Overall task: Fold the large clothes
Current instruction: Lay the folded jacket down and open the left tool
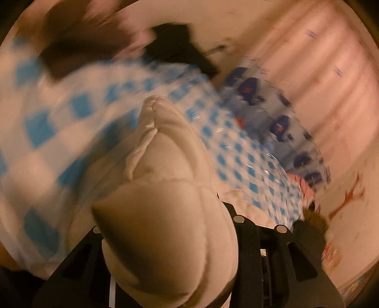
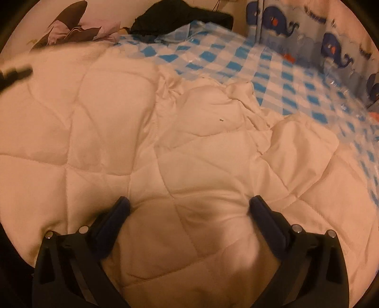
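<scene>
Left wrist view shows my left gripper (image 1: 165, 237) pinching a puffy bunch of the cream quilt (image 1: 163, 189); the padded fabric bulges out past the fingers and hides their tips, and the blue checked sheet (image 1: 78, 109) behind it is smeared by motion. In the right wrist view the quilt (image 2: 142, 142) lies spread over most of that sheet (image 2: 284, 78), its far edge crumpled into a ridge where the checks begin. My right gripper (image 2: 189, 208) is spread wide, its two fingers (image 2: 118, 213) standing either side of a quilted panel; I cannot tell whether the tips rest on it or hang just above. Beyond the sheet's far corner sits a dark garment (image 2: 180, 21), and a whale-print bumper (image 2: 308, 30) runs along its right side.

My worry is the left hold: it is a thick, rounded wad, not a clean corner, so slick padding could squeeze out if I pull hard. With the right gripper unclamped, nothing anchors the quilt, and a lift may drag the whole thing across the sheet and fold it crooked.
</scene>
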`<state>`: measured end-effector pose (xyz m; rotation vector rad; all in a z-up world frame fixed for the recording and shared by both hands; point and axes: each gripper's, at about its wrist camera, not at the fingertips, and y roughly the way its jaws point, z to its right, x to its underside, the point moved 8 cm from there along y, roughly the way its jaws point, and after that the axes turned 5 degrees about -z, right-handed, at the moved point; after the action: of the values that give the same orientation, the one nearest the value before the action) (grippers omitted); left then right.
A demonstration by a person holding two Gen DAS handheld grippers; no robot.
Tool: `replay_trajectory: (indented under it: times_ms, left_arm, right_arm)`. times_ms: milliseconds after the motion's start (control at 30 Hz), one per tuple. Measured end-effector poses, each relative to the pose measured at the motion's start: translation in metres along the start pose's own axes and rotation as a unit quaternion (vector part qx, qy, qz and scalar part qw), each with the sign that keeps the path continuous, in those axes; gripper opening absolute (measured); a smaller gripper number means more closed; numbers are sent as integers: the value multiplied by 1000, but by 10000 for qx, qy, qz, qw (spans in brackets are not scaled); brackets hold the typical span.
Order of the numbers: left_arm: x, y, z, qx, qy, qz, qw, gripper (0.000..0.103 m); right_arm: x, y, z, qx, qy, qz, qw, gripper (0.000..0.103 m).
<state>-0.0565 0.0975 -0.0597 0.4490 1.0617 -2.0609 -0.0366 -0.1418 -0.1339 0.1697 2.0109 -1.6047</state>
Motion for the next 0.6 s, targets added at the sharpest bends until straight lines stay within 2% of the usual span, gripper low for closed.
replay_trajectory:
  times_ms: [33, 67, 100, 133, 167, 233, 267, 333, 400, 433, 533, 567, 600]
  left_arm:
    - [-2, -4, 24, -3, 366, 95, 9993, 29]
    - [-2, -6, 44, -3, 639, 146, 9978, 29]
    - [-1, -6, 61, -14, 896, 182, 9958, 29]
    - [2, -5, 85, -32, 1225, 217, 9922, 29]
    - [4, -1, 103, -45, 1453, 225, 9891, 29]
    - [18, 10, 144, -74, 1968, 184, 9802, 29]
    - [26, 17, 160, -93, 2173, 158, 9759, 29]
    - [48, 33, 193, -106, 2632, 60, 9647, 29]
    - [71, 50, 219, -128, 3034, -47, 9528, 29]
    - [89, 61, 235, -155, 3303, -122, 9437, 29]
    - [133, 88, 263, -171, 3894, -388, 9201, 29]
    - [150, 96, 270, -168, 4073, -491, 9118, 29]
    - [167, 105, 275, -185, 4267, -612, 9022, 29]
  right_arm:
    - [-1, -12, 4, -493, 283, 116, 9983, 97]
    - [-4, -33, 16, -1365, 894, 398, 9858, 97]
    - [-4, -46, 34, -2228, 1611, 533, 9600, 97]
    - [-5, -52, 48, -2800, 2061, 557, 9360, 97]
    - [-4, -56, 67, -3601, 2614, 593, 8936, 97]
    - [-1, -55, 101, -4854, 3357, 599, 8051, 96]
    - [1, -56, 114, -5301, 3609, 652, 7645, 96]
    - [5, -65, 138, -5905, 3972, 910, 6966, 96]
    - [10, -77, 158, -6118, 4143, 1281, 6616, 96]
    - [9, -81, 168, -6118, 4194, 1391, 6561, 96]
    - [11, -93, 189, -6115, 4290, 1587, 6456, 96]
    - [12, -93, 199, -6049, 4381, 1581, 6459, 96]
    - [16, -92, 207, -5847, 4477, 1575, 6579, 96]
